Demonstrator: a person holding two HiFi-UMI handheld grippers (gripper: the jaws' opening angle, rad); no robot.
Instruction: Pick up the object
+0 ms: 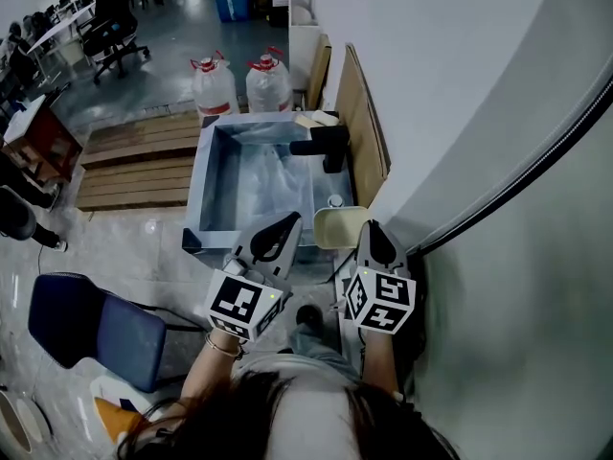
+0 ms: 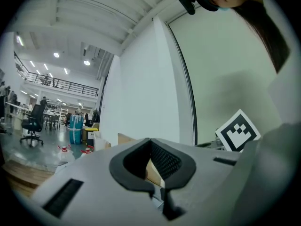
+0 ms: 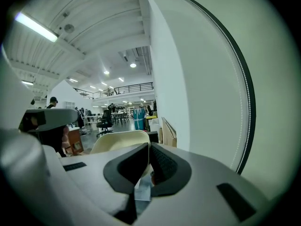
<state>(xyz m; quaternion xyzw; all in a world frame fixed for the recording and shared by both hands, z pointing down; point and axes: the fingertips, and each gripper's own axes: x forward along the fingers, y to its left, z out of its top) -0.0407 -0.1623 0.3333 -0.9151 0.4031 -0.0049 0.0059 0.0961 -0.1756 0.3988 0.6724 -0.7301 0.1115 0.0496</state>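
From the head view I see my left gripper (image 1: 287, 223) and right gripper (image 1: 372, 228) held side by side close to the body, both pointing forward over a grey tub (image 1: 201, 175) that stands on the floor beside a white wall (image 1: 460, 84). A cream seat (image 1: 337, 226) sits just ahead of the right gripper, at the tub's near right corner. Two water jugs (image 1: 239, 84) stand beyond the tub, wooden pallets (image 1: 134, 161) lie to its left, and a blue chair (image 1: 91, 329) is near my left arm. In the left gripper view the left gripper (image 2: 150, 142) has its jaws brought together at the tips with nothing caught between them; only a brown board shows through the gap. In the right gripper view the right gripper (image 3: 148, 147) is likewise closed and empty, with the cream seat (image 3: 117, 140) rising just behind its jaws. Which of these things is meant to be picked up I cannot tell; neither gripper touches any of them.
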